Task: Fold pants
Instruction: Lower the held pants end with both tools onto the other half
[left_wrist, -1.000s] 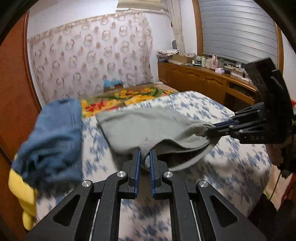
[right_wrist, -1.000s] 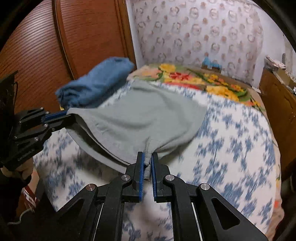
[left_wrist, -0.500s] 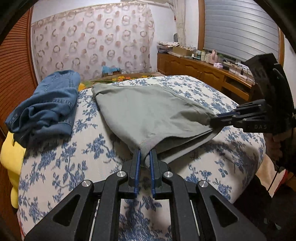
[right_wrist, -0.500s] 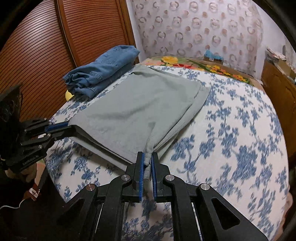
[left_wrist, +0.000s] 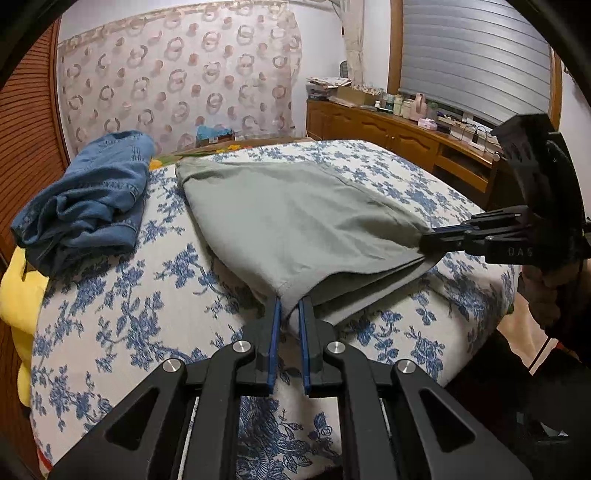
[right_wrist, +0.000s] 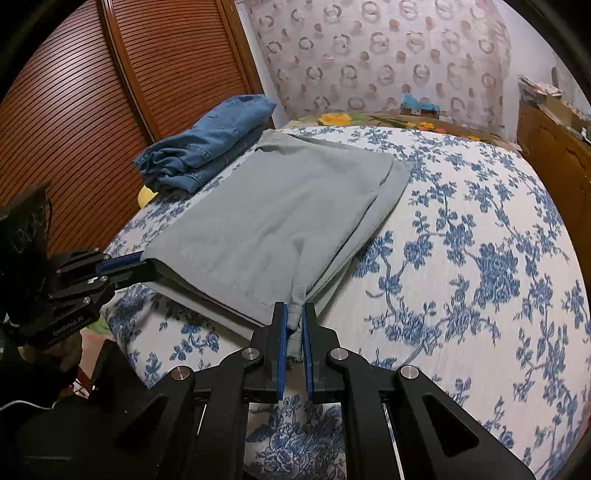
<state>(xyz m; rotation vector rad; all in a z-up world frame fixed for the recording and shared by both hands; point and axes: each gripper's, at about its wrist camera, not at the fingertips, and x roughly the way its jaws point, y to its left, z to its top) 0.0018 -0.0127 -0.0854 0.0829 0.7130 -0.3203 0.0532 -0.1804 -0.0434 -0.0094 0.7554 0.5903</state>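
Floral bedspread (left_wrist: 122, 314) holds folded grey pants (left_wrist: 295, 221) stretching toward 12 o'clock; left gripper (left_wrist: 290, 314) and right gripper (right_wrist: 293, 321) each clamp a near corner.

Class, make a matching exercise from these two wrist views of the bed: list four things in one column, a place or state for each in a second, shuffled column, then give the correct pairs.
Things
1. grey pants
2. blue jeans
3. yellow item
4. left gripper

Places or states
A. bunched in a heap near the wooden slatted door
B. shut on a near corner of the cloth
C. laid folded on the blue floral bedspread
D. peeking out at the bed's edge beneath the denim

Pairs: 1-C, 2-A, 3-D, 4-B. The right gripper pinches the other near corner.
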